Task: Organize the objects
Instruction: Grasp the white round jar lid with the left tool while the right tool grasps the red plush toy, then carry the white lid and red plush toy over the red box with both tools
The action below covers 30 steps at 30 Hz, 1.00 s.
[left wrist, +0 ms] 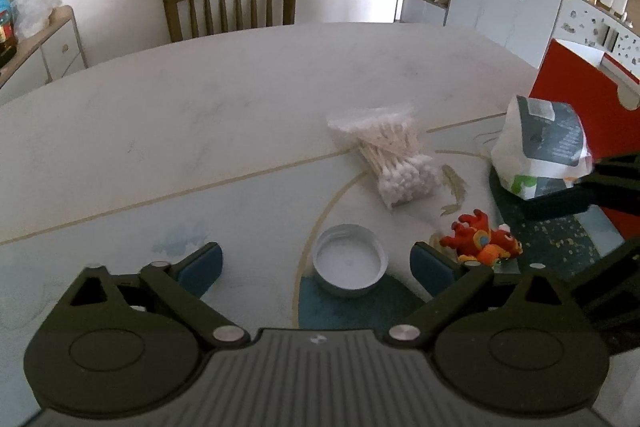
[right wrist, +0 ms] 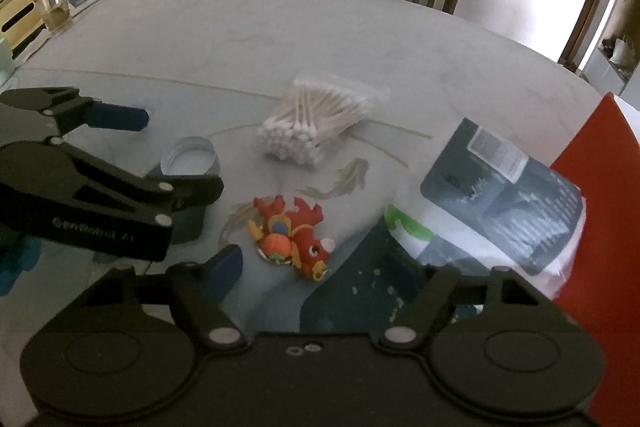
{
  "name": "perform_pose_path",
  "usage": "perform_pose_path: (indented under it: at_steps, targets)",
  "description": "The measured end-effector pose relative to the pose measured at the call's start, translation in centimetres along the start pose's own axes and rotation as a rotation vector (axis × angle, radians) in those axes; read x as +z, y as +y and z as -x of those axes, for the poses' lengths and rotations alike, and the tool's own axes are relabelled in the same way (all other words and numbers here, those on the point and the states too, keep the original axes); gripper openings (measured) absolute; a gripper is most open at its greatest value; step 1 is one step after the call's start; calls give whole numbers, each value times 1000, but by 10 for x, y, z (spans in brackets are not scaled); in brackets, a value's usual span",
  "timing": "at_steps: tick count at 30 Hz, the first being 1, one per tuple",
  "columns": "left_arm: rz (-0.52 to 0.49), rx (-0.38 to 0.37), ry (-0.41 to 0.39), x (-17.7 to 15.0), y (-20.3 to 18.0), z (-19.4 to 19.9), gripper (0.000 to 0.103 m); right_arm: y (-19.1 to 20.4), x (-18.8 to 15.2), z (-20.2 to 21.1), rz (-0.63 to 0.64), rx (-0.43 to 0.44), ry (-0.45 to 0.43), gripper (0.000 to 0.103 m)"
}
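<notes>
Now, left wrist view: left tool (left wrist: 316, 269) spread wide, white lid (left wrist: 349, 270) sitting on the tabletop (left wrist: 200, 115) between its pads, untouched. Right wrist view: right tool (right wrist: 340, 263) apart too, nothing gripped, toy fish (right wrist: 294, 233) ahead, swab bag (right wrist: 316, 119) beyond, pouch (right wrist: 500, 203) at right.

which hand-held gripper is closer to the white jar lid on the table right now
Left. The left hand-held gripper has its open jaws on either side of the white jar lid. The right hand-held gripper sits further off, at the white and grey packet.
</notes>
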<state>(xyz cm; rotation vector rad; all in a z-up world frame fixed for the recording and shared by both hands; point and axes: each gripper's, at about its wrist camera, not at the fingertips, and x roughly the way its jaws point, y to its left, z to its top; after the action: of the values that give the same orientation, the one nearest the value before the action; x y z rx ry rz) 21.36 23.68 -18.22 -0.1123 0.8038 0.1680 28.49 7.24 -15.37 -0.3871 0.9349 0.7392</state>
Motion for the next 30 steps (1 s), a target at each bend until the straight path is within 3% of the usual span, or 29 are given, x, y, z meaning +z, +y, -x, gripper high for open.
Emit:
perform_pose_path:
  at_steps: [3, 16, 30]
  targets:
    - [-13, -7, 6, 1, -1, -1, 78, 2, 1, -1, 10, 8, -5, 71]
    - [-65, -7, 6, 4, -8, 3, 38, 5, 8, 1, 20, 24, -12, 45]
    - [-72, -37, 26, 11, -24, 23, 38, -2, 5, 25, -41, 6, -17, 40]
